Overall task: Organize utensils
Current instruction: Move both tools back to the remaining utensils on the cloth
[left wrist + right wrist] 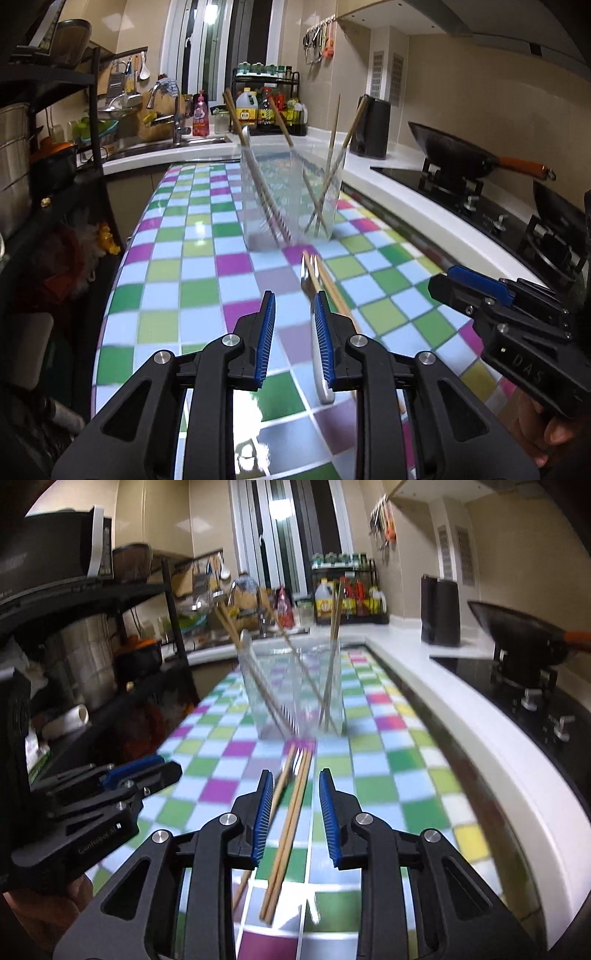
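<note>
A clear plastic holder (pixel 291 192) stands on the checkered table (pixel 177 266) with several chopsticks and a white-handled utensil leaning in it; it also shows in the right wrist view (pixel 291 690). A white-handled fork (pixel 317 332) and wooden chopsticks (pixel 336 295) lie on the table in front of it. My left gripper (pixel 293 306) is open and empty, its right finger next to the fork. My right gripper (pixel 297 786) is open above the loose chopsticks (pixel 288 823), which lie between its fingers; it shows at the right of the left wrist view (pixel 476 288).
A white counter (pixel 424 210) runs along the right with a stove and a wok (pixel 461 147). A sink with a tap (pixel 173 114) and a bottle rack (pixel 269 103) stand at the back. A dark shelf unit (pixel 48 166) stands at the left.
</note>
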A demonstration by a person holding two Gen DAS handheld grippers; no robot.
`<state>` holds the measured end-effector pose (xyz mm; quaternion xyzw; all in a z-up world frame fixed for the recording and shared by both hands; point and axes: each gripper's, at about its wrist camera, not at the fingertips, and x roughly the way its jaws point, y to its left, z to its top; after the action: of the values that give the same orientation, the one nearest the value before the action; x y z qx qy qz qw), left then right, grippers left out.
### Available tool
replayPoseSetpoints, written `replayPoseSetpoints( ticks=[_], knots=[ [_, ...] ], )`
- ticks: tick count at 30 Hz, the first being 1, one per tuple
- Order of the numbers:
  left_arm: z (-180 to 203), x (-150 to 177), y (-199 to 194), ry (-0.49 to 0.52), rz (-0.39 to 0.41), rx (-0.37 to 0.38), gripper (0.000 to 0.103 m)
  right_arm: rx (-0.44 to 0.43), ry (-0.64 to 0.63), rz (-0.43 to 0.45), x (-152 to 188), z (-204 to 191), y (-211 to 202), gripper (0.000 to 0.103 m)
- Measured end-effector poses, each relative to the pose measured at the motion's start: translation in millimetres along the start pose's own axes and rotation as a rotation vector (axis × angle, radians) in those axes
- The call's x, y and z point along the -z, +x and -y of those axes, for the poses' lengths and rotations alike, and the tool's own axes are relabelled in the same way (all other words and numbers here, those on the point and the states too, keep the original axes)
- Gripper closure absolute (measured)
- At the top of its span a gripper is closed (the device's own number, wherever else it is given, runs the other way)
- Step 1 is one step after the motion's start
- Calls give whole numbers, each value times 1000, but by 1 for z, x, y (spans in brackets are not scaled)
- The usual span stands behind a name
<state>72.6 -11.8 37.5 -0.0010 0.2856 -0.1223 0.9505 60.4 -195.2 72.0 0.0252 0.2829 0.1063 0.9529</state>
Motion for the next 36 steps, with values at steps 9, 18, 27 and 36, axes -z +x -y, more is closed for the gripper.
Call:
replayPoseSetpoints(
  ticks=[9,18,27,36],
  knots=[
    [2,20,12,-10,-39,-17,81,8,15,-76,40,4,22,77],
    [-3,25,27,-76,-87,4,81,-31,27,-189,58,-1,44,76],
    [-7,27,31,-106,-108,12,81,-35,7,-203,63,-7,47,76],
    [-3,31,38,-102,-142,39,81,-17,11,-202,63,-4,49,76]
  ],
)
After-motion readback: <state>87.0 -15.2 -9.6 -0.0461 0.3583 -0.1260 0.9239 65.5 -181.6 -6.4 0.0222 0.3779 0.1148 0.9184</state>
